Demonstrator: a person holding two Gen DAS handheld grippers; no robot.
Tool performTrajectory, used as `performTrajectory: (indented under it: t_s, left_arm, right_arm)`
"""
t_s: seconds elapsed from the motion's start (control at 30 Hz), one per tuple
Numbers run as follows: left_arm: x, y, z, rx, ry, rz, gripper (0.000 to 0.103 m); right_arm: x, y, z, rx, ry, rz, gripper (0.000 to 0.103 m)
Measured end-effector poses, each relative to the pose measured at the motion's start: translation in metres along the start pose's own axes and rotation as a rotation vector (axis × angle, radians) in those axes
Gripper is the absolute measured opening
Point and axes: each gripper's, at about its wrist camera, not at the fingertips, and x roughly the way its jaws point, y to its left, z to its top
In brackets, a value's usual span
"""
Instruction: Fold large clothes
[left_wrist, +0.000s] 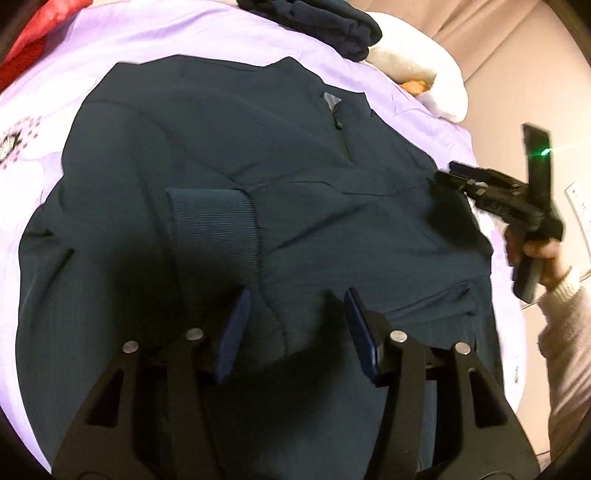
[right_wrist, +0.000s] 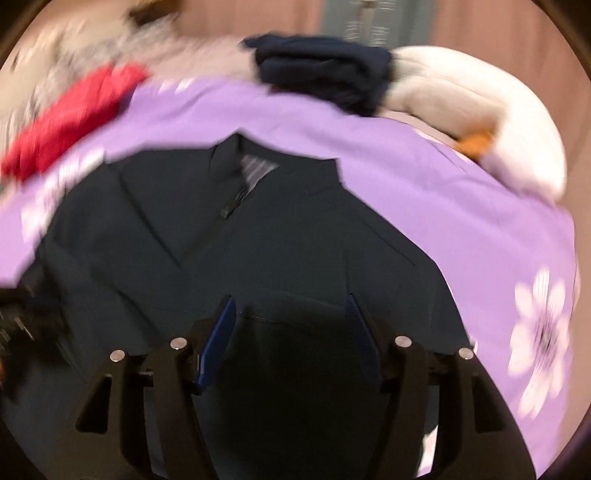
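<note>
**Both grippers open above the dark jacket**

A dark teal zip jacket (left_wrist: 207, 155) lies flat on a bed covered with a lilac sheet (left_wrist: 184, 37) that has white flower prints. Its collar points away from the cameras, the zip is closed to near the collar, and a grey lining shows inside the neck. One sleeve is folded across the body, so that its ribbed cuff (left_wrist: 218, 229) rests on the chest part of the jacket.

The left gripper (left_wrist: 297, 314) hangs over the lower part of the jacket, just near the folded sleeve. Its jaws stand apart at a middle width. Nothing is between the blue pads (left_wrist: 232, 332); only the cloth is seen below them, and I cannot tell if the tips touch it.

The right gripper (right_wrist: 290, 314) is also above the jacket, over the lower front. Its jaws are open, a little wider, and they hold nothing. The right wrist view is blurred. In the left wrist view this gripper is seen at the right edge of the jacket, held by a hand (left_wrist: 543, 258) in a pale knitted sleeve, with a green light on its body.

At the far side of the bed lie a folded dark navy garment (left_wrist: 325, 22), a white plush toy (left_wrist: 424, 70) with an orange part, and a red cloth (right_wrist: 74, 114).
</note>
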Motion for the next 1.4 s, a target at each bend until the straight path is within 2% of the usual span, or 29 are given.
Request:
performTrajectory:
  t_s: [0.07,0.17,0.2,0.23,0.27,0.3,0.33,0.43,0.5,0.57,0.6,0.67,0.73,0.77,0.87,0.97,1.0,1.07,1.2,1.23,1.27,1.3,1.4]
  left_arm:
    - [0.0,0.005,0.001,-0.024,0.0,-0.021,0.054]
    - [0.001,0.006,0.002,-0.035,-0.004,-0.023,0.054]
    - [0.001,0.006,0.002,-0.035,-0.006,-0.022,0.054]
    - [0.001,0.006,0.001,-0.035,-0.008,-0.024,0.054]
    - [0.001,0.006,0.001,-0.035,-0.009,-0.026,0.054]
    - [0.0,0.007,0.0,-0.036,-0.01,-0.032,0.054]
    - [0.001,0.007,0.001,-0.037,-0.011,-0.035,0.054]
    - [0.002,0.008,0.001,-0.039,-0.012,-0.035,0.054]
    - [0.002,0.007,0.001,-0.034,-0.009,-0.021,0.054]
    - [0.002,0.006,0.001,-0.026,-0.004,-0.014,0.054]
    - [0.001,0.006,0.002,-0.026,-0.002,-0.011,0.054]
    - [-0.002,0.004,0.004,-0.026,0.002,0.009,0.054]
    - [-0.01,-0.005,0.008,-0.003,-0.016,0.029,0.061]
    - [-0.013,-0.009,0.009,0.002,-0.029,0.028,0.063]
    - [-0.013,-0.025,0.015,0.052,-0.055,0.04,0.069]
    - [0.004,-0.023,0.019,0.057,-0.018,0.109,0.069]
    - [0.01,-0.017,0.018,0.045,0.0,0.127,0.068]
    - [0.006,-0.012,0.015,0.05,-0.014,0.11,0.068]
    - [-0.005,0.0,0.011,0.027,-0.002,0.124,0.068]
    - [-0.008,0.003,0.011,0.014,0.0,0.126,0.072]
    - [-0.013,0.008,0.01,-0.009,0.003,0.186,0.077]
    - [-0.017,0.012,0.009,-0.025,0.0,0.21,0.081]
    - [-0.046,0.031,-0.001,-0.102,-0.037,0.173,0.081]
  right_arm:
    - [0.013,0.007,0.001,-0.062,0.04,0.032,0.065]
    - [0.03,0.013,-0.003,-0.127,0.094,0.012,0.067]
    - [0.038,0.014,-0.006,-0.141,0.133,0.025,0.055]
    - [0.043,0.015,-0.008,-0.158,0.156,0.026,0.021]
    - [0.043,0.017,-0.009,-0.177,0.15,0.011,0.015]
    - [0.039,0.022,-0.01,-0.213,0.109,-0.017,0.008]
    - [0.036,0.023,-0.009,-0.218,0.079,-0.036,0.006]
    - [0.028,0.022,0.001,-0.171,-0.022,-0.13,0.006]
    - [0.035,0.026,0.003,-0.134,-0.018,-0.154,0.007]
    - [0.049,0.026,0.0,-0.108,0.058,-0.129,0.016]
    - [0.045,0.025,-0.004,-0.088,0.053,-0.1,0.019]
    - [0.026,0.016,-0.008,-0.017,-0.009,-0.025,0.026]
    - [-0.001,-0.007,-0.018,0.109,-0.078,0.061,0.034]
    - [-0.012,-0.018,-0.026,0.149,-0.089,0.081,0.034]
    - [-0.02,-0.022,-0.05,0.128,-0.036,0.028,0.034]
    - [-0.02,-0.023,-0.089,0.088,0.076,-0.029,0.034]
    - [-0.023,-0.02,-0.102,0.083,0.086,-0.038,0.034]
    - [-0.033,-0.021,-0.127,0.112,0.087,-0.024,0.034]
    - [-0.048,-0.03,-0.152,0.158,0.078,-0.027,0.035]
    - [-0.052,-0.034,-0.155,0.191,0.084,-0.037,0.035]
    - [-0.055,-0.035,-0.156,0.211,0.083,-0.037,0.035]
    - [-0.064,-0.036,-0.157,0.237,0.073,-0.045,0.035]
    - [-0.086,-0.035,-0.156,0.25,0.012,-0.076,0.037]
